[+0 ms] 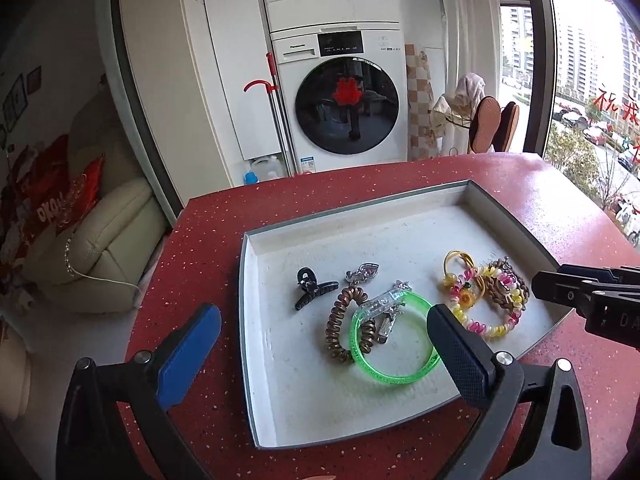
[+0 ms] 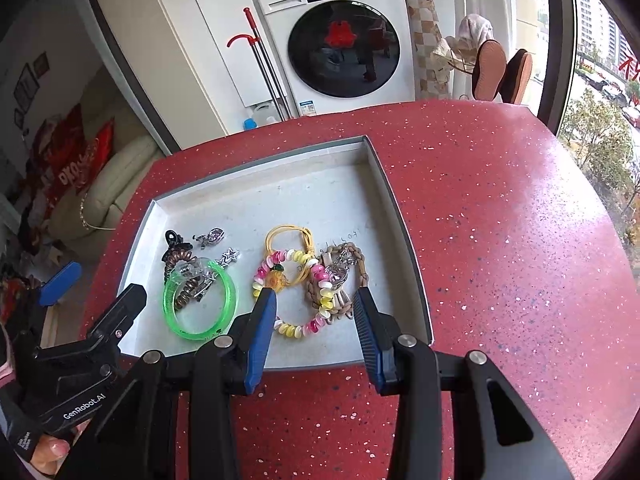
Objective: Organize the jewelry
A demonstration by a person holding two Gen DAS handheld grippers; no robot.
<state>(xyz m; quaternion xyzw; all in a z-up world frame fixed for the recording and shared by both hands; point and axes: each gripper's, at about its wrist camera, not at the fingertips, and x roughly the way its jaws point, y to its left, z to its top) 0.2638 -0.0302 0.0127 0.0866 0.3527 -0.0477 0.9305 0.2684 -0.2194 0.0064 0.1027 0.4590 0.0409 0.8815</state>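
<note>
A: Tray contents?
B: Green bangle [image 1: 394, 340], brown coil tie [image 1: 346, 326], black claw clip [image 1: 311, 286], pastel coil bracelet [image 2: 298, 292] lie in the grey tray [image 1: 250, 360].
A: Grippers?
B: Left gripper [image 1: 320, 340] spread wide, empty; right gripper [image 2: 316, 316] partly spread, empty, above the bracelets.
A: Surroundings?
B: Red speckled table [image 2: 500, 240]; washing machine [image 1: 344, 100] behind.

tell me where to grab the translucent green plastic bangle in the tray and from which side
Take the translucent green plastic bangle by its bare near arc, coming down from above with one finger inside the ring and one outside. It lies flat in the grey tray; its far arc is tangled with the brown coil hair tie and the clear hair clip, so avoid that side.
</note>
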